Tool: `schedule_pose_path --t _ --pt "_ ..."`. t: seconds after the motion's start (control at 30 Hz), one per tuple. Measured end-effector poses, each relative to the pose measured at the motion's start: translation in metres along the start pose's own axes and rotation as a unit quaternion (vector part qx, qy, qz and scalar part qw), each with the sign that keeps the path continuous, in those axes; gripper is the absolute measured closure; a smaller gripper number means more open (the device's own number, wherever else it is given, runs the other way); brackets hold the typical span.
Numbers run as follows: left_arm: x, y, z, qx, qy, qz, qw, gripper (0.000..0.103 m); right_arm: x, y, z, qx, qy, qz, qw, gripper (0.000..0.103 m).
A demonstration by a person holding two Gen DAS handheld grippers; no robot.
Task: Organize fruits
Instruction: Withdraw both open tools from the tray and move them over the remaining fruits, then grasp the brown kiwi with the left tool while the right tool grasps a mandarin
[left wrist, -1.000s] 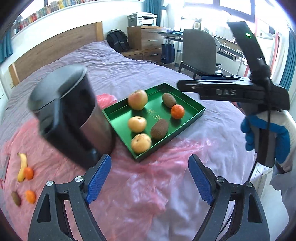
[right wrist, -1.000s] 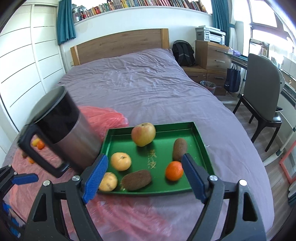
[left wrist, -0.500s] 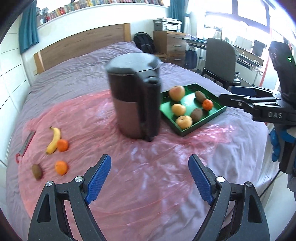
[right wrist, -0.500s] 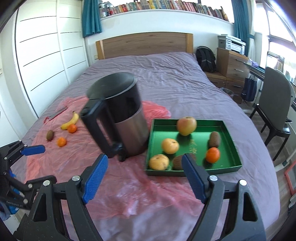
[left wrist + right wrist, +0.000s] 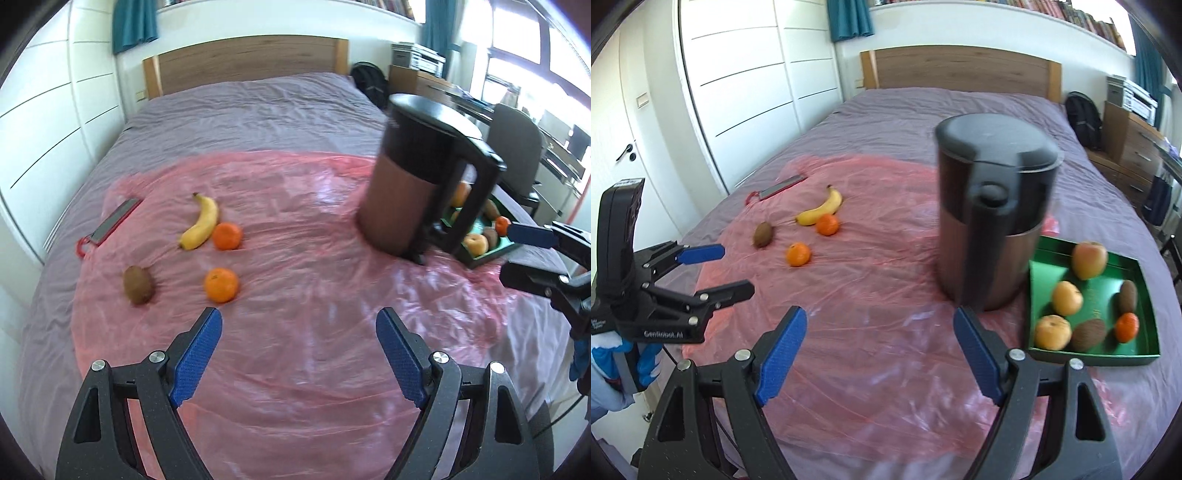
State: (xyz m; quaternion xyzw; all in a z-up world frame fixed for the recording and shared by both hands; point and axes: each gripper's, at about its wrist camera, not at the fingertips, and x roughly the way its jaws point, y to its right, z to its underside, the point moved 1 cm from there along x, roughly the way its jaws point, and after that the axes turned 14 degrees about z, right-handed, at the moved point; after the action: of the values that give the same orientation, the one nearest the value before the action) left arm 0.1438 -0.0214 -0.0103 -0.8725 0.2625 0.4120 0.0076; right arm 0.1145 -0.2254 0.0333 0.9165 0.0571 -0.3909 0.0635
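Fruit is lying in 2 places: a banana [image 5: 201,221], 2 oranges [image 5: 221,284] and a kiwi [image 5: 137,285] are sitting loose on the pink plastic sheet [image 5: 295,369] at left centre of the left wrist view, while the green tray [image 5: 1108,356] is holding 6 pieces at right, beyond the kettle [image 5: 993,229]. Left gripper [image 5: 299,354] is hovering released and empty, the nearer orange lying just up-left of its left pad. Right gripper [image 5: 879,354] is likewise released, farther off.

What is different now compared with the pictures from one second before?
Both views have swung left: the left gripper and right gripper now face the loose banana, oranges and kiwi instead of the green tray. Nothing was grasped or released. Both grippers stay open and empty; kettle and fruits kept their places.
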Motion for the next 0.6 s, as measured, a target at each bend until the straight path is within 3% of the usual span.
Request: schedule_pose_path --t 0.33,0.6 --pt "0.006 -0.097 0.024 -0.068 -0.006 -0.046 0.9966 0.021 0.056 -0.046 0.001 -0.029 -0.041 -0.034 0.998 0.0" --pt "0.024 -0.165 0.031 -0.128 -0.008 -0.062 0.9898 0.021 0.103 -0.093 -0.008 -0.053 -0.062 -0.067 0.994 0.0"
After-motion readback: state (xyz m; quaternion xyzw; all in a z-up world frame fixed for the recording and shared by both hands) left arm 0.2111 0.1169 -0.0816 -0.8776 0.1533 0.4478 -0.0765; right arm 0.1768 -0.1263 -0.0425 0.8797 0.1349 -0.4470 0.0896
